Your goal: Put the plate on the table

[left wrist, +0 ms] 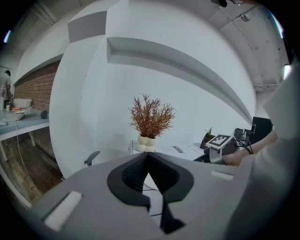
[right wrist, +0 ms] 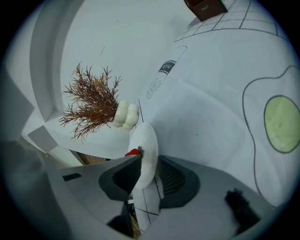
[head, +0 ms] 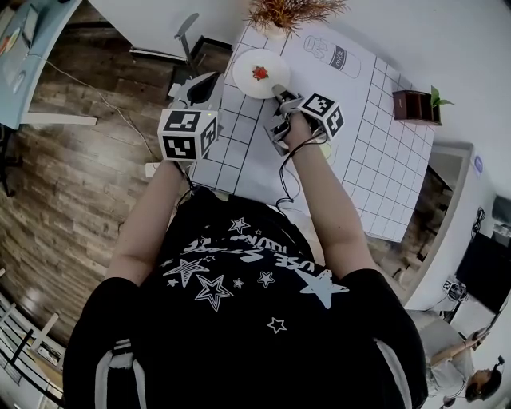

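Observation:
A white plate with a strawberry lies flat on the gridded white table, near its far left corner. My right gripper is at the plate's near rim. In the right gripper view the plate stands edge-on between the two jaws of the right gripper; a gap shows beside the right pad, so it is open. The strawberry peeks past the left jaw. My left gripper hovers off the table's left edge; its tips meet with nothing between them.
A dried plant in a white vase stands just behind the plate, and a brown box with a small green plant stands at the right edge. The cloth carries a milk drawing and a fried-egg drawing. Wooden floor lies to the left.

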Demonstrator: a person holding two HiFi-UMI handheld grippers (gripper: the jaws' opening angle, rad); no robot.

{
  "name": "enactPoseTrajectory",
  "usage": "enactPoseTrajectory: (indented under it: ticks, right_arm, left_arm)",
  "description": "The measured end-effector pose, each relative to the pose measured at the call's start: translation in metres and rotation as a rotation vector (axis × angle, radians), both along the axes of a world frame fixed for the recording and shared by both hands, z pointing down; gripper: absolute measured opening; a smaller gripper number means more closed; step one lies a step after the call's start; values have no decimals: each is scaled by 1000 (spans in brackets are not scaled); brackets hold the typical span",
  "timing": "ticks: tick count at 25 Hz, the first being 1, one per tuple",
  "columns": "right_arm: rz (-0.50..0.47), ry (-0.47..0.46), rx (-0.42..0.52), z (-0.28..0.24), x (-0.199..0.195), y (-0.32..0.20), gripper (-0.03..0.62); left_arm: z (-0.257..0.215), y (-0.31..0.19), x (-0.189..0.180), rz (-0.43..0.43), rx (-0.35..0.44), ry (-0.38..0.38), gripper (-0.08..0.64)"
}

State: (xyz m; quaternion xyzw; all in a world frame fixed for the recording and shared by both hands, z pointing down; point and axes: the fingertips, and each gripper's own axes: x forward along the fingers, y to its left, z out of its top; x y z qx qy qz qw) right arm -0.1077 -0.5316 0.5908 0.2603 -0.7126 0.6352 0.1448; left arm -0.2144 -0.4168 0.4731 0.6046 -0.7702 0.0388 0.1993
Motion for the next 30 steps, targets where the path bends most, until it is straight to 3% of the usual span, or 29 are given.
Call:
enactPoseTrajectory:
  ticks: [5, 9, 15, 20, 30]
  right_arm:
    - [19, 25, 60, -9, 14, 2, 121]
    - [16, 32, 160, -32, 17, 4, 120]
    - [35, -20, 255, -71, 9, 20, 94]
    - [74, -77, 277, -95, 6, 43, 45]
    - [125, -130, 307, -117, 12, 98, 14]
  left_arm:
    - [-6, 7, 4, 14, 17, 2, 9]
    - [-15, 13, 9, 35, 40, 2, 9]
    - [-33, 26, 9, 68, 83, -7, 9]
    - [-47, 41, 11, 111, 112, -14, 9]
    - [-47, 67, 25, 251, 126, 16, 9]
